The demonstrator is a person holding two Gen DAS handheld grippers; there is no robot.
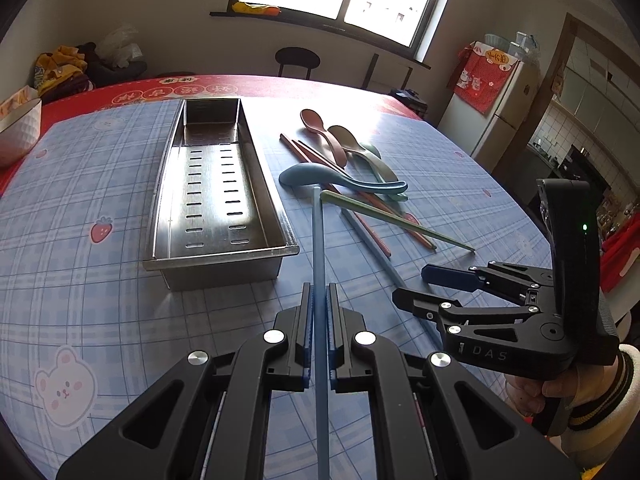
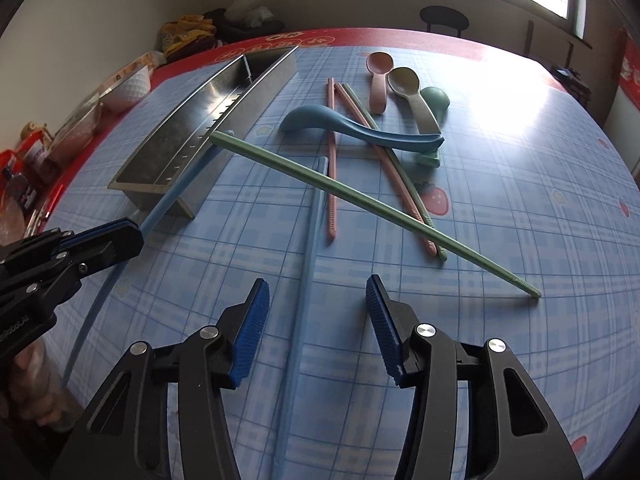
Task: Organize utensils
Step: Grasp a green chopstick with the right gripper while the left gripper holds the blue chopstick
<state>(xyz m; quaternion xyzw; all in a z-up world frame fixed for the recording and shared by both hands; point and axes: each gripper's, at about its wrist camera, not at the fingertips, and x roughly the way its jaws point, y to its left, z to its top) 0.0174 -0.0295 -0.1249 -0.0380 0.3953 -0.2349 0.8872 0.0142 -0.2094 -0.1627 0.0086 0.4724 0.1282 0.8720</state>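
Observation:
My left gripper (image 1: 319, 308) is shut on a light blue chopstick (image 1: 318, 240), which sticks out forward above the tablecloth just right of the perforated metal tray (image 1: 224, 258). My right gripper (image 2: 317, 284) is open; a second blue chopstick (image 2: 310, 248) lies on the cloth between its blue pads (image 2: 252, 332), untouched by them. A green chopstick (image 2: 360, 196) lies slanted across pink chopsticks (image 2: 331, 184) and another green one. Beyond lie a blue spoon (image 2: 352, 128), a pink spoon (image 2: 378, 76), a beige spoon (image 2: 412, 96) and a green spoon (image 2: 436, 98). The tray's inside looks bare.
A white bowl (image 1: 16, 128) stands at the table's far left edge, with snack packets (image 2: 36, 160) beside it. A dark stool (image 1: 298, 60) is behind the table and a fridge (image 1: 500, 120) at the right. A hand (image 1: 560, 388) holds the right gripper.

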